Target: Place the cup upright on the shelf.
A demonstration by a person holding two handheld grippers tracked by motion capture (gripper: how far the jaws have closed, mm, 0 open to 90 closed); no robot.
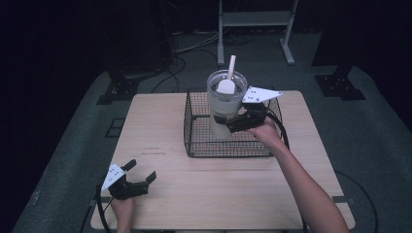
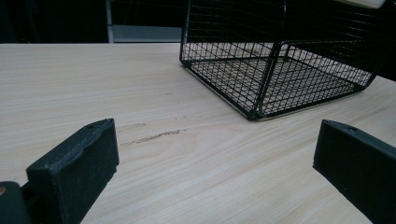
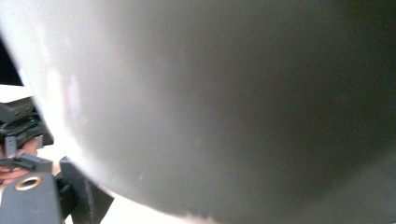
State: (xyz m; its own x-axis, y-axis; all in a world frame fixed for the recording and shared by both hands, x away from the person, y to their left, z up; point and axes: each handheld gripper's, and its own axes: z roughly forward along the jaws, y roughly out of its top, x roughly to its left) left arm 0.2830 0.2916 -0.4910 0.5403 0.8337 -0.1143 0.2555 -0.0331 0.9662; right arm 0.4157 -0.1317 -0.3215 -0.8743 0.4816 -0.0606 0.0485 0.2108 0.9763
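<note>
step: cup transfer at wire basket (image 1: pixel 194 127) | right gripper (image 1: pixel 232 121) jaws clamped on tumbler (image 1: pixel 224 104), held upright over basket, spoon (image 1: pixel 227 80) inside | left gripper (image 1: pixel 137 179) jaws wide, idle near table (image 1: pixel 160 121) front-left corner | next, my guess: keep it level, clear the rim.

Blurred to a pale grey mass in the right gripper view: the cup (image 3: pixel 224 102), too close to show rim or base. Hidden behind the cup (image 1: pixel 224 104) in the high view: the far jaw of the right tool (image 1: pixel 232 122). Cut off by the top and right edges in the left gripper view: the wire basket (image 2: pixel 280 70). Cropped at the bottom edge: both jaws of the left tool (image 2: pixel 215 177).
</note>
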